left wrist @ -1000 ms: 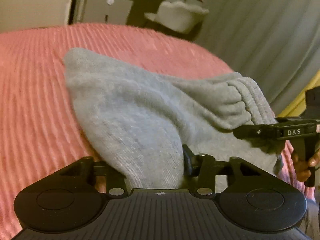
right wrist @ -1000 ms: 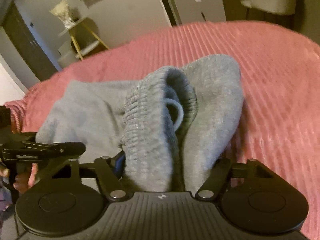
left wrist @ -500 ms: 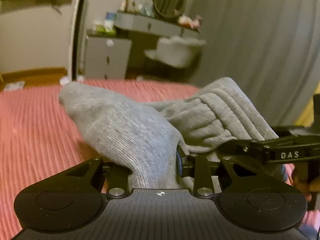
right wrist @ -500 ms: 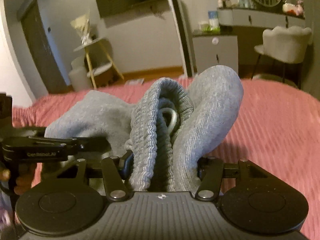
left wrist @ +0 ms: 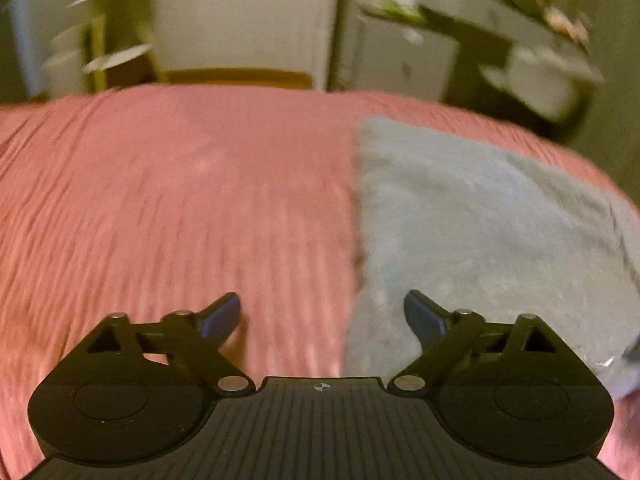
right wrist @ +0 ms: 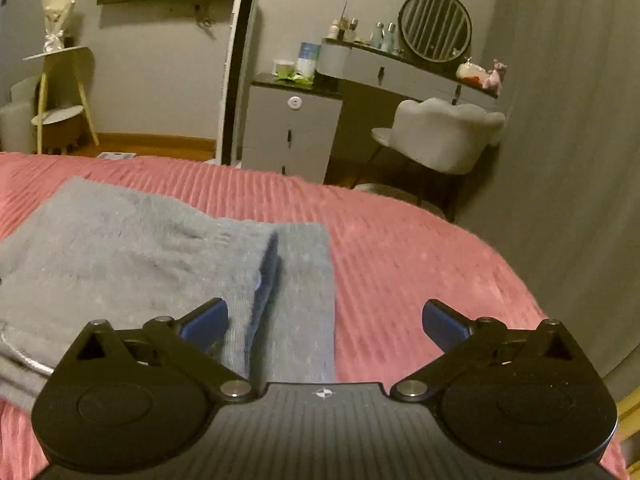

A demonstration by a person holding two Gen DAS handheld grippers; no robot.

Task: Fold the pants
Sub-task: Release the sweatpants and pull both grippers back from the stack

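Note:
The grey pants (right wrist: pixel 132 264) lie folded in a flat stack on the pink ribbed bedspread (right wrist: pixel 400 264). In the right wrist view they fill the left half, with a folded edge running toward the camera. My right gripper (right wrist: pixel 324 322) hangs above their right edge, jaws opening wide, nothing pressed between the blue pads (right wrist: pixel 204 320). In the blurred left wrist view the pants (left wrist: pixel 480 232) lie at the right. My left gripper (left wrist: pixel 322 316) sits over their left edge, jaws opening, pads off the cloth.
The bedspread (left wrist: pixel 160 208) stretches left of the pants. Beyond the bed stand a grey drawer cabinet (right wrist: pixel 292 128), a vanity desk with a round mirror (right wrist: pixel 436 26), a pale padded chair (right wrist: pixel 444 136) and a yellow-legged shelf (right wrist: pixel 60 96). A grey curtain (right wrist: pixel 568 120) hangs at the right.
Both grippers held bunched grey cloth lifted off the bed; now both have let go and opened wide. The pants have dropped flat into a folded stack, and the left view has swung left.

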